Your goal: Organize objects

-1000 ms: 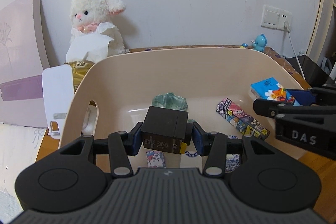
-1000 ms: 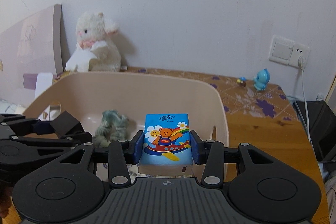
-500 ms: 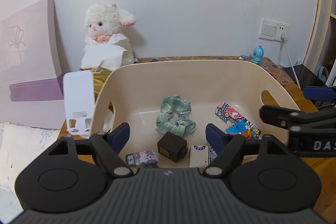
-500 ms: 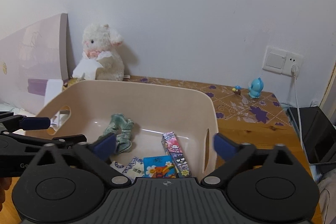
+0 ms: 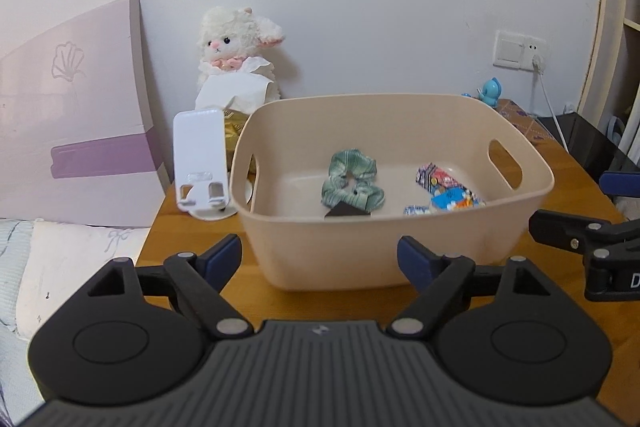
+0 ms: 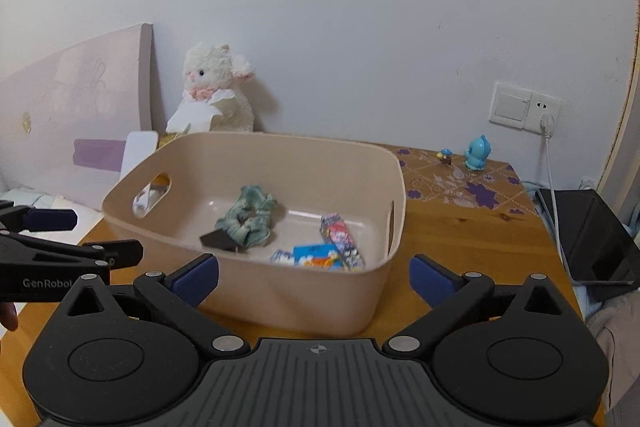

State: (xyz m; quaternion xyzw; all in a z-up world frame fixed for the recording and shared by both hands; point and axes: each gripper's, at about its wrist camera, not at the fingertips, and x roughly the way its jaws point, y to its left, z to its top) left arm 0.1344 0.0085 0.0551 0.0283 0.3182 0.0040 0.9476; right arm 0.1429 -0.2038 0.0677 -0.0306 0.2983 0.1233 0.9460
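Wooden tabletop (image 6: 460, 239) carries the beige bin (image 5: 384, 247), which sits just ahead of both my grippers. My left gripper (image 5: 320, 253) and right gripper (image 6: 314, 273) hang spread wide and empty before its near wall. Inside lie the green scrunchie (image 5: 352, 183), black box (image 5: 346, 211) and blue tissue pack (image 6: 316, 254).

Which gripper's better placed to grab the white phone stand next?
Left gripper, probably. The white phone stand sits just left of the beige basket, on its side, path clear. The right gripper is also open but must cross the basket.
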